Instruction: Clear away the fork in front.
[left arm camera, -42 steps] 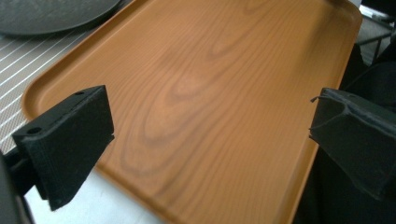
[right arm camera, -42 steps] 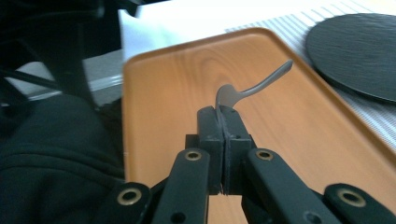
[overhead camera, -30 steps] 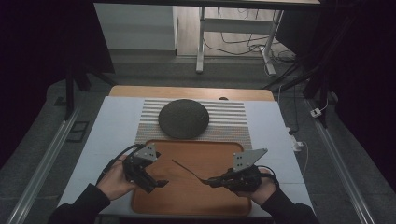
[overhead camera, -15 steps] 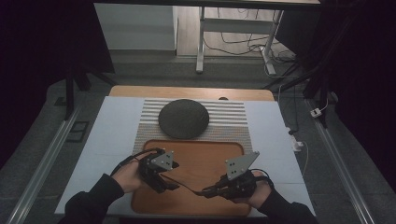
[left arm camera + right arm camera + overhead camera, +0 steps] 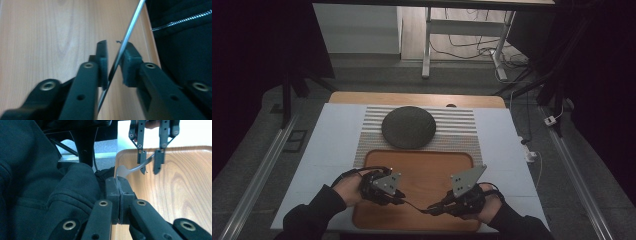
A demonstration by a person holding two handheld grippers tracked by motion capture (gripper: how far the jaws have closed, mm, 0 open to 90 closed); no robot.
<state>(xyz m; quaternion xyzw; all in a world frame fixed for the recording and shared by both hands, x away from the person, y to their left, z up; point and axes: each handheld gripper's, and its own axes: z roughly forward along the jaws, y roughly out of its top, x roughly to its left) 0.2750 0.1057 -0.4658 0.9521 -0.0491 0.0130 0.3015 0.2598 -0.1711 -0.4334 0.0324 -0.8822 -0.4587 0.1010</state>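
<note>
two grippers on one thin metal utensil over the tray

a thin silver metal utensil (image 5: 130, 170) with a long slim handle hangs just above the orange-brown wooden tray (image 5: 422, 165) that lies at the near edge of the pale tabletop (image 5: 332, 135), stretched between the two grippers. the right gripper (image 5: 119, 181), at the tray's near right in the high view, has its jaws shut tight on the utensil's wider, flattened end, which curls up out of the pads in the right gripper view. from there the handle runs across to the left gripper (image 5: 113, 53), whose jaws have just been closing with the shaft between them. in the left gripper view the shaft slants steeply through the narrow gap, lying against the right pad, while a sliver of space shows at the left pad, so the squeeze looks not quite complete. the person's dark sleeves come in from the bottom of the high view. beyond the tray a dark grey round plate (image 5: 408, 126) sits on a striped placemat (image 5: 457, 127), well apart from both grippers.
</note>
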